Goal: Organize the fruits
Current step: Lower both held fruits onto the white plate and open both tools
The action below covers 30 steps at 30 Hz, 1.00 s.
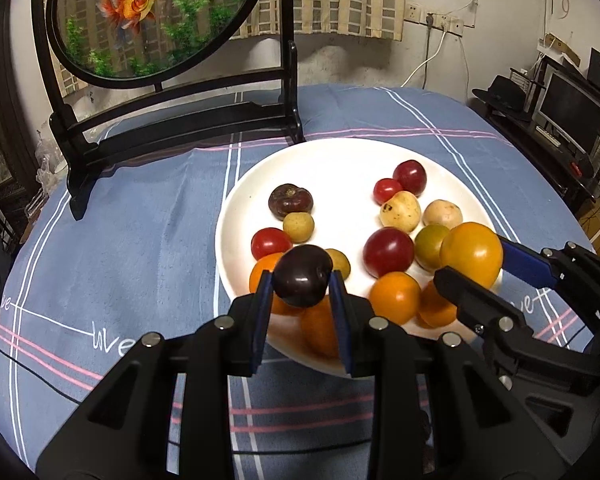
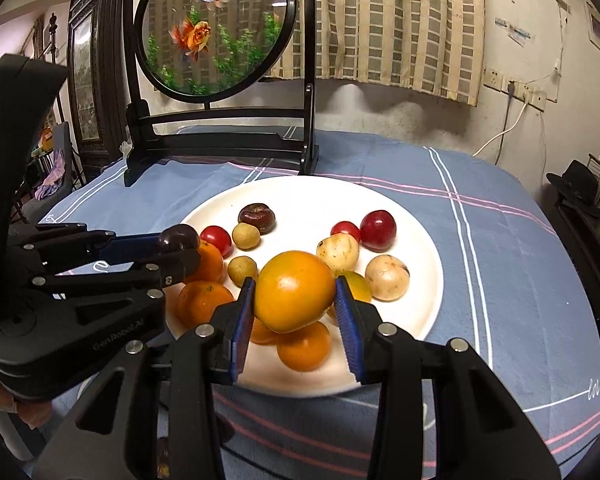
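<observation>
A white plate (image 1: 324, 160) on a blue cloth holds several fruits: red tomatoes, pale yellow round fruits, oranges and a dark brown one (image 1: 290, 199). My left gripper (image 1: 300, 280) is shut on a dark purple plum (image 1: 303, 276), held above the plate's near left edge; it also shows in the right wrist view (image 2: 179, 239). My right gripper (image 2: 294, 294) is shut on a large orange-yellow fruit (image 2: 294, 296), held above the plate's near side; the same fruit shows in the left wrist view (image 1: 471, 254).
A black-framed round goldfish screen (image 1: 160, 20) stands on the table behind the plate. The blue checked cloth (image 1: 120, 220) covers the table. Shelves with a monitor (image 1: 572, 112) stand at the far right. Curtains and wall sockets are behind.
</observation>
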Each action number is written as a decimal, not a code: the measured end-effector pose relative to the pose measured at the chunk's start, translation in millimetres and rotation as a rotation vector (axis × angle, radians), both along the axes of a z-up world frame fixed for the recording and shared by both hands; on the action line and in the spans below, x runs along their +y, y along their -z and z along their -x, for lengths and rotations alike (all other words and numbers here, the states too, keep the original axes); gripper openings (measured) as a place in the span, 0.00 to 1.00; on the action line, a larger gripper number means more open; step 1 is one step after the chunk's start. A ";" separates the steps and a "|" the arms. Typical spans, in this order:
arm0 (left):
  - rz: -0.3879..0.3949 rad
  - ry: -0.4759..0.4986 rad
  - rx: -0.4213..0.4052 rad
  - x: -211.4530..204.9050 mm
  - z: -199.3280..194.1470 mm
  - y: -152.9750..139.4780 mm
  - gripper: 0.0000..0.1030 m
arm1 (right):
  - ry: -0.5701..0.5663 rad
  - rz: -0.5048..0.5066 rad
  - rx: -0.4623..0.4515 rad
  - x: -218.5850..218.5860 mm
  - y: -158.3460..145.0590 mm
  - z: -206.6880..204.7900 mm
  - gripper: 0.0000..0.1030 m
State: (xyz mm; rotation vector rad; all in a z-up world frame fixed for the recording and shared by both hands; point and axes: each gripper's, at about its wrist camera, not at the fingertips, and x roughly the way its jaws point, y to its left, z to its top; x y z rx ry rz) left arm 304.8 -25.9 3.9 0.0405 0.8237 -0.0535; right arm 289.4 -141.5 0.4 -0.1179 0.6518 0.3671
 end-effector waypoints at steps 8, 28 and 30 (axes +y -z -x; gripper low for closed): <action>-0.043 -0.071 0.002 3.5 -18.1 5.6 0.62 | 0.077 0.078 -0.039 7.3 6.0 -15.7 0.39; -0.011 -0.061 -0.061 4.6 38.6 -19.1 0.79 | 0.134 -0.087 0.027 -53.5 -4.6 31.1 0.46; -0.005 -0.053 -0.056 3.9 52.2 -16.8 0.79 | 0.143 -0.098 0.030 -60.8 -4.2 43.1 0.49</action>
